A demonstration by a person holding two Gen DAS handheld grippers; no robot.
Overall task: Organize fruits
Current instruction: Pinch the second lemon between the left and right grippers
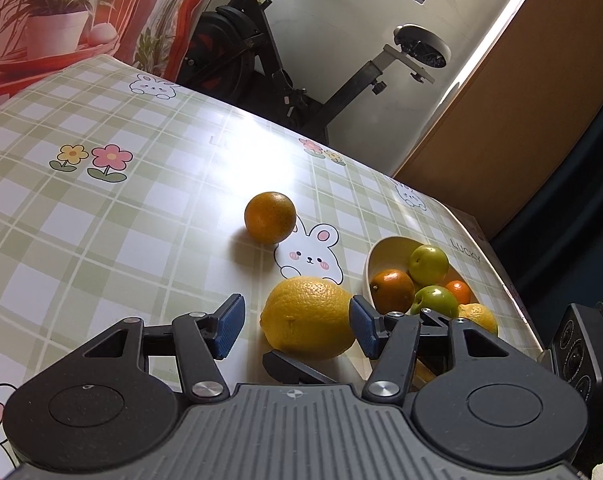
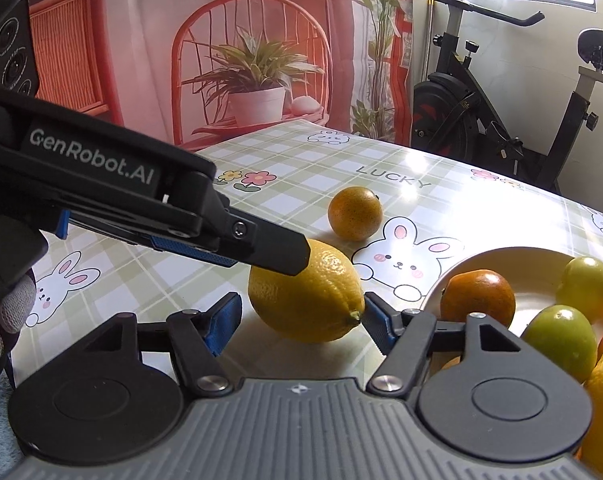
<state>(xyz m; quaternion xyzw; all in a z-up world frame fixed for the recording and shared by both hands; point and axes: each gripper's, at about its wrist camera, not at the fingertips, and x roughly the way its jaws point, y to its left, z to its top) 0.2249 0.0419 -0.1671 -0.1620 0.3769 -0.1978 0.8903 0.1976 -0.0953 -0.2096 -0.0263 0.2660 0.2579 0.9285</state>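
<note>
Bowl (image 2: 457, 268) held several fruits. Lemon (image 2: 305, 296), orange (image 2: 354, 212) remained on surface (image 1: 101, 220). Left hand-held gripper (image 1: 297, 326), right hand-held gripper (image 2: 299, 318): both released, bracketing lemon.

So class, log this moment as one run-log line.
left gripper: open around lemon | right gripper: open, also at lemon | orange: loose on table | bowl: part filled

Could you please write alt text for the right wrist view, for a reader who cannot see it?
The open right gripper frames a lemon on a checked tablecloth, the left gripper reaching over it. An orange lies beyond; a bowl of fruit sits right.
</note>
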